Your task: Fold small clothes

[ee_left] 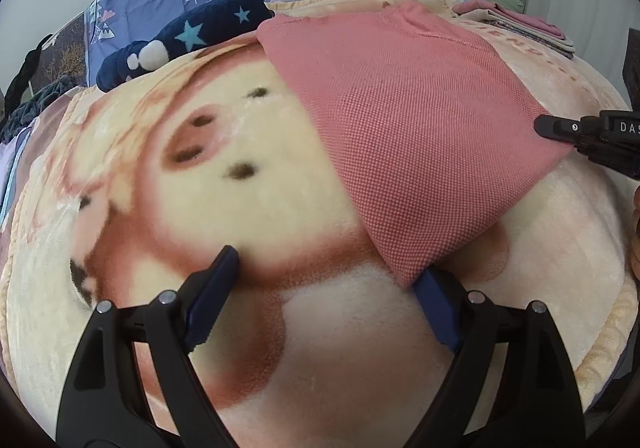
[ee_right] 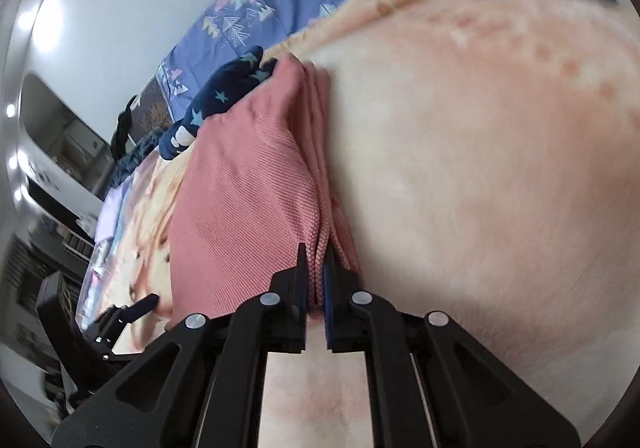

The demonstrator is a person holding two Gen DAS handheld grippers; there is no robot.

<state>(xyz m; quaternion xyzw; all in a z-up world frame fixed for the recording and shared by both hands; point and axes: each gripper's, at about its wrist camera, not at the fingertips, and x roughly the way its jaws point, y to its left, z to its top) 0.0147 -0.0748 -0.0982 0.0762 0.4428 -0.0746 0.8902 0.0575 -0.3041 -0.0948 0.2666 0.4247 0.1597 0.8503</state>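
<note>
Right claw [ee_left: 538, 126], lettered "DAS", pinches the pink garment [ee_left: 400, 120].

A: The pink garment [ee_left: 408, 120] is a cloth with a fine, grainy waffle weave, matt all over.
B: And the blanket [ee_left: 280, 184] under it is thick fleece, soft and fuzzy.
A: The left gripper [ee_left: 332, 280] looks like matt black plastic with blue rubbery pads and bright metal rivets.
B: The star-patterned navy piece [ee_left: 192, 36] looks plush.
</note>
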